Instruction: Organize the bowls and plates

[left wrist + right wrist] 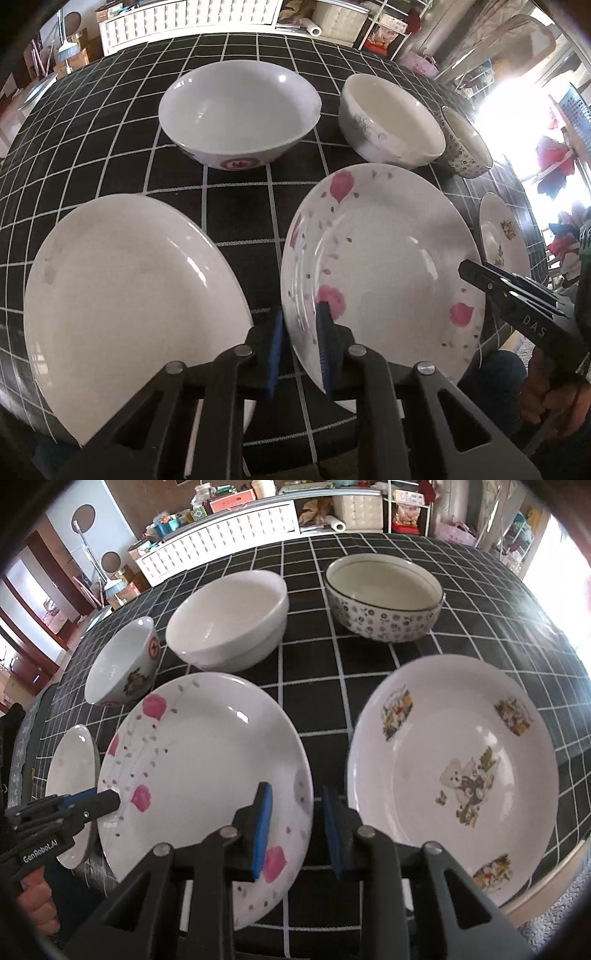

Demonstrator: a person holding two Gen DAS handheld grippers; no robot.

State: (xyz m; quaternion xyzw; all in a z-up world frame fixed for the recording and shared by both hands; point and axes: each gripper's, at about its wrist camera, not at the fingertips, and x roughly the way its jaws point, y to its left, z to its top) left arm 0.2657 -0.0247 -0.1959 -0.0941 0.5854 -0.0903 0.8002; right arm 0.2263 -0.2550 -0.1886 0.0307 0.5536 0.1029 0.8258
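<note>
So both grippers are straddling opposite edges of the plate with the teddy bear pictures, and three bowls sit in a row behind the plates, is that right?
Not quite. The left gripper and right gripper straddle opposite edges of the pink-flowered plate, as both wrist views show. The teddy bear plate lies untouched beside it. Three bowls do sit behind the plates.

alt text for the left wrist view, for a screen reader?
The left gripper straddles the near-left rim of a pink-flowered plate on a black grid tablecloth, while the right gripper reaches its right rim. A plain white plate lies left; three bowls stand behind.
</note>
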